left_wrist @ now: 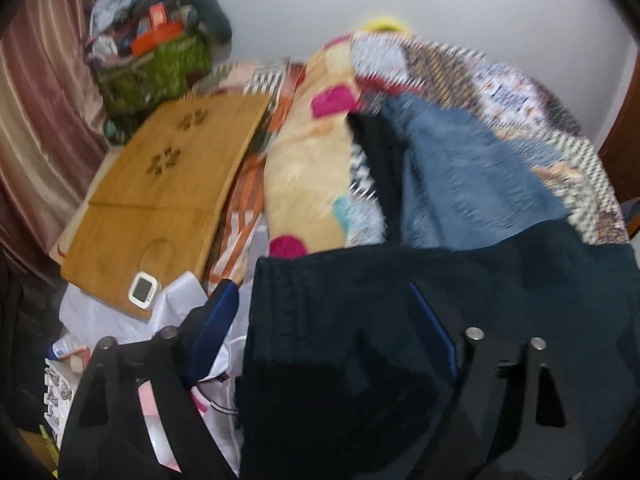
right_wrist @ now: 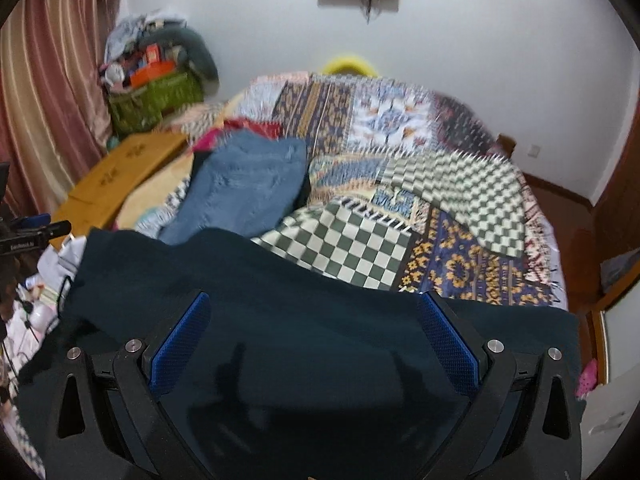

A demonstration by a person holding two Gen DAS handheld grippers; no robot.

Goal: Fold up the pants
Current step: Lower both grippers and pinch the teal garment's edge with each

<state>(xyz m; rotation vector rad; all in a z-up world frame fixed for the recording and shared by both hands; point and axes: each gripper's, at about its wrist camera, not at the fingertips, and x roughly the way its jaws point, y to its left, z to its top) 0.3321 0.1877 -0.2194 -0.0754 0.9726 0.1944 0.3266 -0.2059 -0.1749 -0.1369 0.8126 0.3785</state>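
Note:
Dark navy pants [right_wrist: 280, 288] lie spread across the near edge of the bed, also in the left wrist view [left_wrist: 360, 300]. My left gripper [left_wrist: 324, 296] is open, its fingers wide apart, with the left edge of the pants between them. My right gripper [right_wrist: 312, 304] is open just above the pants, its blue pads [right_wrist: 448, 344] wide apart over the cloth. A blue denim garment [right_wrist: 248, 192] lies folded farther back on the bed, also in the left wrist view [left_wrist: 472, 184].
A patchwork bedspread [right_wrist: 400, 152] covers the bed. A wooden board [left_wrist: 164, 192] with a small white device [left_wrist: 142, 290] lies left of the bed. A cream pillow with pink dots [left_wrist: 312, 168], a cluttered green basket [right_wrist: 152, 96] and a curtain [right_wrist: 44, 92] stand at the left.

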